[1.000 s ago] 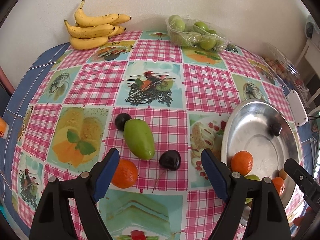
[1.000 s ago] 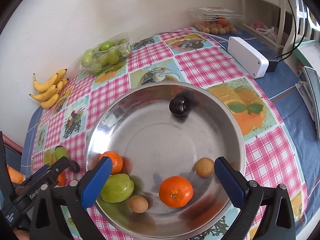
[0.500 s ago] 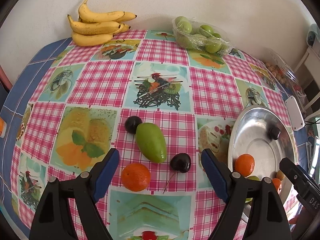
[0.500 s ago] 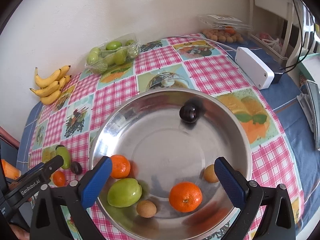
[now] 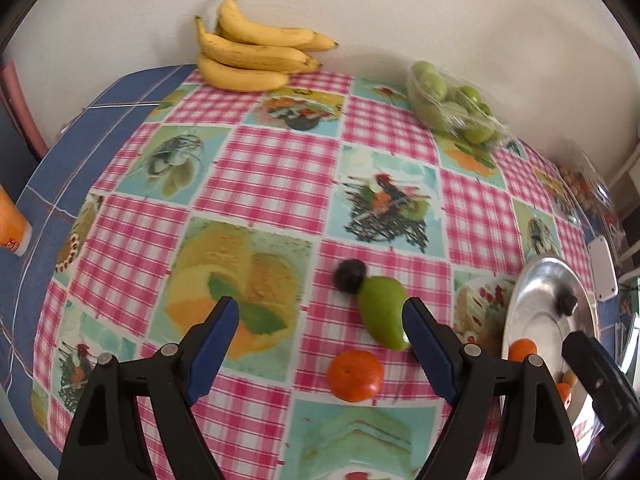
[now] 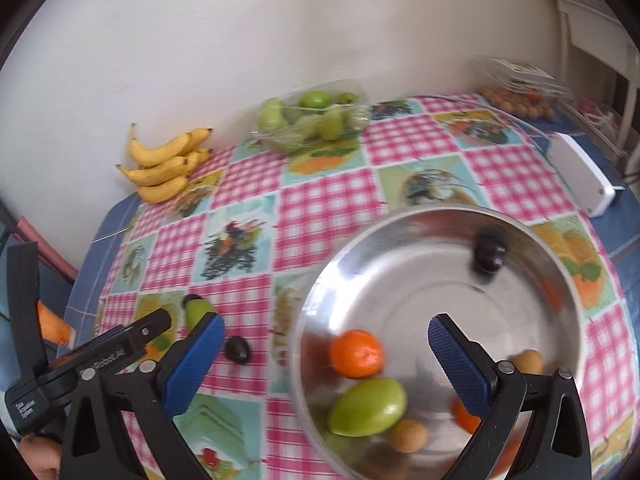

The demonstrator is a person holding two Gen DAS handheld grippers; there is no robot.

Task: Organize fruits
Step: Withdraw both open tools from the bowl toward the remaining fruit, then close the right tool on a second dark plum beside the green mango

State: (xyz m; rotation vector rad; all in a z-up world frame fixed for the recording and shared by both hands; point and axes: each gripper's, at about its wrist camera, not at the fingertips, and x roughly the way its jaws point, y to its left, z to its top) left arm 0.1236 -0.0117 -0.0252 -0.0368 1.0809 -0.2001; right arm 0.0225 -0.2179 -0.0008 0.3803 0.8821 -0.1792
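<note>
My left gripper (image 5: 320, 320) is open above the checked tablecloth, with nothing between its fingers. Just ahead of it lie a green mango (image 5: 382, 322), a dark plum (image 5: 350, 276) touching the mango's far end, and an orange (image 5: 354, 376). The steel bowl (image 5: 544, 312) sits at the right. My right gripper (image 6: 326, 332) is open over the bowl's (image 6: 440, 280) left rim and holds nothing. In the bowl are an orange (image 6: 356, 354), a green mango (image 6: 368, 406), a dark plum (image 6: 490, 254) and small brown fruits (image 6: 408, 434). A dark cherry (image 6: 238, 349) lies left of the bowl.
Bananas (image 5: 256, 54) and a wrapped tray of green fruits (image 5: 456, 104) stand by the back wall. A white box (image 6: 584, 176) and a clear box of small brown fruits (image 6: 520, 96) sit at the far right. An orange cup (image 5: 10, 224) stands at the left edge.
Both grippers have moved to the left over the table, so the fruits and the bowl sit further right in each view. Both stayed open and picked up nothing.
</note>
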